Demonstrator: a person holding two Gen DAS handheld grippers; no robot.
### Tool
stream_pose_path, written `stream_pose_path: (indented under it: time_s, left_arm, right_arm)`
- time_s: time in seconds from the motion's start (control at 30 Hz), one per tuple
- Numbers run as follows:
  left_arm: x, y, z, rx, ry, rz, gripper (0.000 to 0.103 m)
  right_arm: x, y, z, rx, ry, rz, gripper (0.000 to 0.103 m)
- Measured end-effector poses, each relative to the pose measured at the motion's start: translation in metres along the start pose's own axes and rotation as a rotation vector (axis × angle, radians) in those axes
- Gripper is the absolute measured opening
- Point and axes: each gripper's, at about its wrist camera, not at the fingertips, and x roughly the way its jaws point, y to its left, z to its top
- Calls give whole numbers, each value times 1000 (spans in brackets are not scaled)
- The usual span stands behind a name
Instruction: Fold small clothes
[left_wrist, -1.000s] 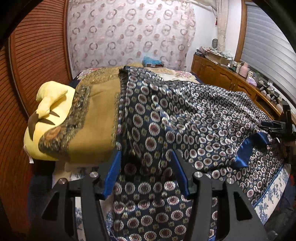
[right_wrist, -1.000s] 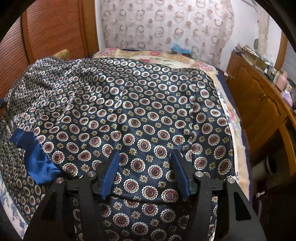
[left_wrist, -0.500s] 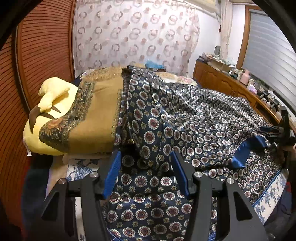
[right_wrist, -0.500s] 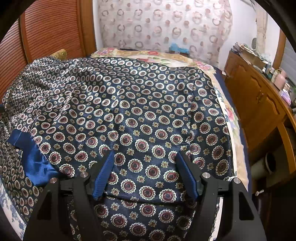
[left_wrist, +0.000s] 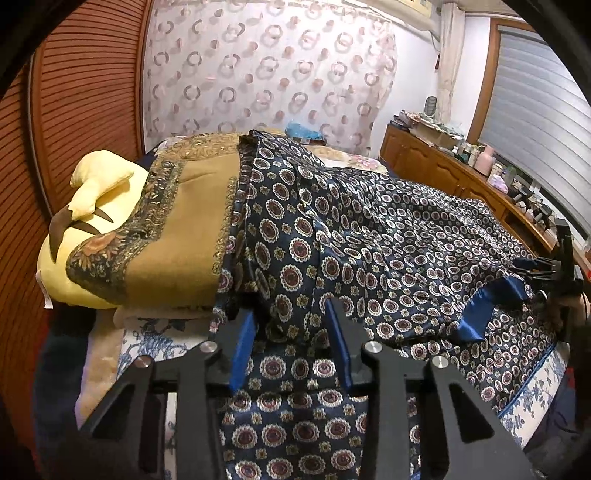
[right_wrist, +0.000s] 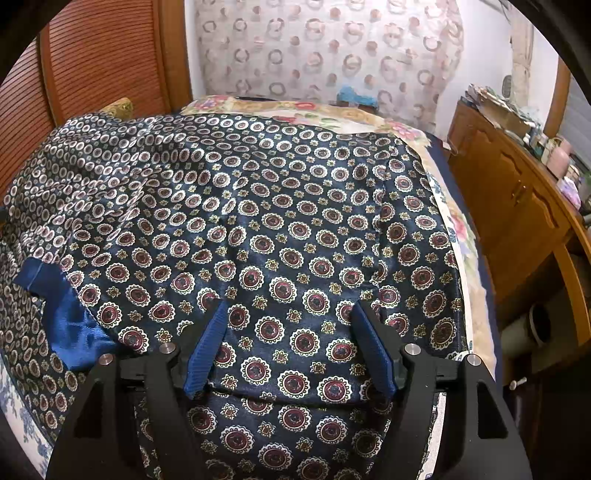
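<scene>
Navy medallion-print garment (left_wrist: 369, 236) lies spread over the bed (left_wrist: 532, 384), covering most of it; plain blue lining (left_wrist: 491, 306) shows at a turned-up edge on its near side. Same garment (right_wrist: 280, 221) fills the right wrist view, lining (right_wrist: 62, 314) at its left.

Left gripper (left_wrist: 291, 317) sits low over the garment's near-left part, just beside the mustard floral blanket (left_wrist: 173, 236). Its fingers (left_wrist: 242, 347) are closing, a raised fold of the garment's cloth between them; pads look not yet pressed on it, hard to be sure.

Right gripper (right_wrist: 291, 317) is over the garment's near-right part, fingers (right_wrist: 207, 343) spread wide and released, cloth lying flat under and between them, nothing pinched. It also shows at the garment's far-right edge in the left view (left_wrist: 554, 269).

Yellow pillow (left_wrist: 85, 206) lies beyond the blanket, away from the garment. Wooden cabinet (right_wrist: 517, 206) runs along the garment's right side, off the bed. Patterned curtain (left_wrist: 266, 74) hangs behind the garment's far end.
</scene>
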Motion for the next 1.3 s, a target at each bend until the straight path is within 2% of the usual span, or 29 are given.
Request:
stream_pose_path:
  time_s: [0.23,0.53,0.7,0.77,0.83,1.03,1.1,1.13,1.2,1.27,1.3]
  left_arm:
    - [8,1,4,-17,4,-12,28]
    - [10,-2,6,-24,-3,-3,27]
    - [9,-4,4,-23,0,-4,27]
    - [9,-5,4,-21,-2,-5,27]
    - [8,-6,4,-24,-11,-11,27]
    - [8,-7,5,-24,-14,1,27]
    - [8,-7,6,-22,-15,2,27]
    - [8,-7,7,-21,-17,4,27]
    - [9,-7,9,-15,-21,7,18]
    - [9,-6,12,-14,-24,15,4]
    - [9,-6,13,-13,-25,17,1]
  right_arm:
    - [0,0,0,0,0,0,72]
    - [-2,-2,0,-1,0,11,72]
    - [-34,-24,-2,70,-90,27,71]
    - [-44,-36,-3,81,-103,-3,71]
    - [-47,-49,-5,98,-92,-17,66]
    - [-43,-72,-12,111,-61,-111,63]
    - [-39,-80,-14,132,-50,-108,62]
    - [-37,-82,-13,140,-44,-102,57]
    - [-32,-83,-14,144,-33,-69,46]
    - [-28,-79,-13,131,-26,-36,21]
    - [-27,-77,-12,121,-24,-21,13]
